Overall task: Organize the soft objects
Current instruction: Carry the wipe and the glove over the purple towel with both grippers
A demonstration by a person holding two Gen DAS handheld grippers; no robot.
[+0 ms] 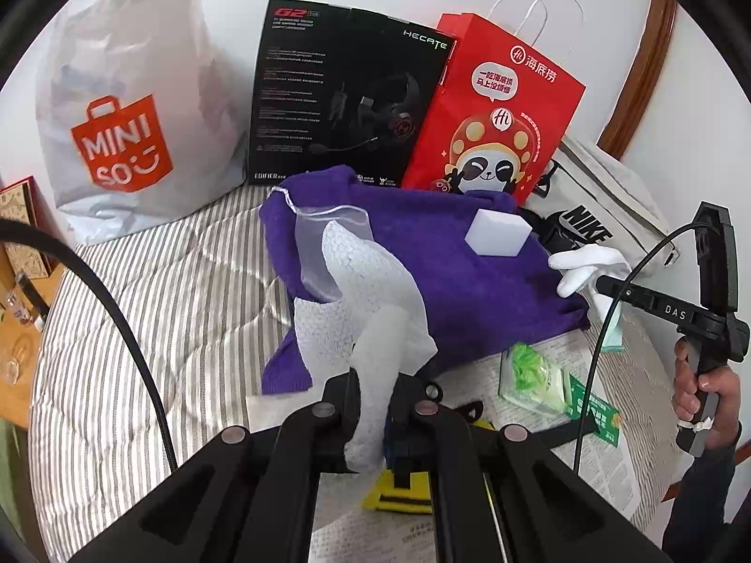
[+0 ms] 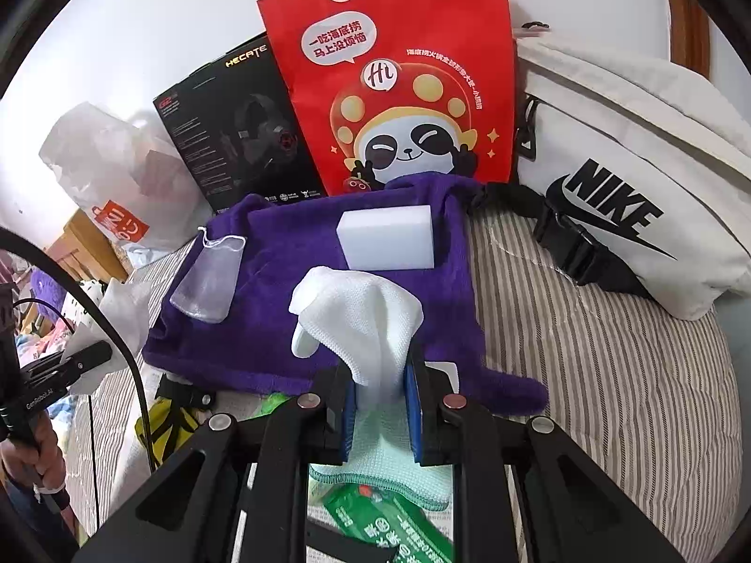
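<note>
A purple towel (image 1: 422, 262) (image 2: 291, 253) lies spread on the striped bed. On it sit a white sponge block (image 1: 497, 233) (image 2: 387, 237) and a sheer drawstring pouch (image 1: 324, 244) (image 2: 209, 281). My left gripper (image 1: 375, 399) is shut on a white embossed paper towel (image 1: 371, 281), which drapes over the purple towel's near left part. My right gripper (image 2: 380, 403) is shut on a white glove-like cloth (image 2: 361, 319) (image 1: 586, 267), held over the towel's near right edge. In the left wrist view the right gripper (image 1: 605, 286) comes in from the right.
Against the wall stand a Miniso bag (image 1: 126, 108), a black headset box (image 1: 347, 94) and a red paper bag (image 1: 493, 112) (image 2: 394, 75). A white Nike bag (image 2: 633, 178) lies at right. A pale green cloth (image 2: 385, 469), green packets (image 1: 535, 375) and newspaper lie near me.
</note>
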